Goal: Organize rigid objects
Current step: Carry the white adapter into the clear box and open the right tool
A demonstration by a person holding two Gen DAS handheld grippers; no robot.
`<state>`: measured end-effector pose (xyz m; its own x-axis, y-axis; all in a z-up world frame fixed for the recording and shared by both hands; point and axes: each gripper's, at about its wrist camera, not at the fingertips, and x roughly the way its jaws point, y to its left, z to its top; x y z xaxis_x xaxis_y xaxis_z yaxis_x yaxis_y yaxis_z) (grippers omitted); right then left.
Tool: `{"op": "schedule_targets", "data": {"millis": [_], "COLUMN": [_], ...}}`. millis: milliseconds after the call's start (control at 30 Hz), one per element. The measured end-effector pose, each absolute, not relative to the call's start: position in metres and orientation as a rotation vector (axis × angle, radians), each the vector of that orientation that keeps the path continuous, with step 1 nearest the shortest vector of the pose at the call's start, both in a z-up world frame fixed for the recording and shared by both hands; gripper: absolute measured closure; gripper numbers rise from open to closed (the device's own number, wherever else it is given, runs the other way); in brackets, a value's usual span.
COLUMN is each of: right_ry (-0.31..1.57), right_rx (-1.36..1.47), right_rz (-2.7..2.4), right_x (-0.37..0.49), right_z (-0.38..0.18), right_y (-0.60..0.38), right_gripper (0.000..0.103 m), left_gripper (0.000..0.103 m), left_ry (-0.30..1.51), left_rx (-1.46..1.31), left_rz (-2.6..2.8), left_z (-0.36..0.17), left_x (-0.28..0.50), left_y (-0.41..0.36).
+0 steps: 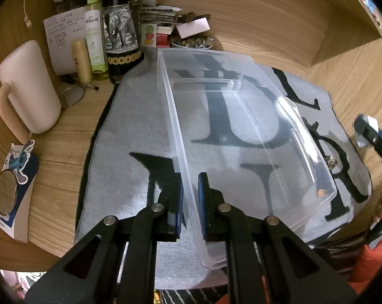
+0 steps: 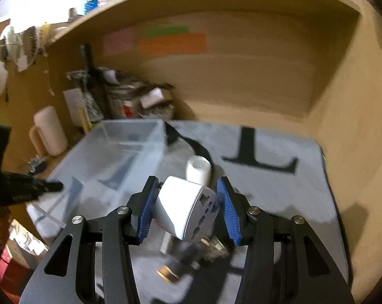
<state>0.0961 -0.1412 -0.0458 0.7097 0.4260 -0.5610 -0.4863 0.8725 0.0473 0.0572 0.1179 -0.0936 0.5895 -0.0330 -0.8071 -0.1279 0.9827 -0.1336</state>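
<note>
My left gripper [image 1: 191, 195] is shut on the near side wall of a clear plastic bin [image 1: 241, 131], which rests on a grey mat and looks bare inside. In the right wrist view my right gripper [image 2: 188, 185] is shut on a white travel adapter [image 2: 186, 210], held above the mat with its socket face toward the camera. The bin [image 2: 120, 152] lies to its left, with the left gripper [image 2: 26, 190] at the bin's near corner. A white rounded object [image 2: 198, 169] lies on the mat just beyond the adapter. Keys and small metal pieces [image 2: 211, 248] lie below it.
The grey mat [image 1: 130, 131] with black letters covers the wooden desk. At the back left stand a pale mug [image 1: 26, 88], a dark bottle [image 1: 120, 33], a green spray bottle [image 1: 94, 33] and a bowl of marbles [image 1: 191, 41]. Wooden alcove walls [image 2: 241, 88] close the back and right.
</note>
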Motion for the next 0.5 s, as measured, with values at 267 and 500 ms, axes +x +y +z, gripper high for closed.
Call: {"op": "schedule_targets", "data": {"millis": [267,500], "right_ry": [0.533,0.572], "right_rx": [-0.151,-0.21], "right_rz": [0.625,0.729], "right_x": [0.1,0.109], "right_z": [-0.023,-0.026], "right_y": [-0.091,-0.043], "right_gripper": [0.058,0.058], "left_gripper": [0.092,0.092], "left_ry": [0.943,0.938], "left_rx": [-0.181,-0.165], "left_rz": [0.051,0.061], "left_z": [-0.094,-0.094], "left_x": [0.057,0.057], "left_y": [0.121,0.117]}}
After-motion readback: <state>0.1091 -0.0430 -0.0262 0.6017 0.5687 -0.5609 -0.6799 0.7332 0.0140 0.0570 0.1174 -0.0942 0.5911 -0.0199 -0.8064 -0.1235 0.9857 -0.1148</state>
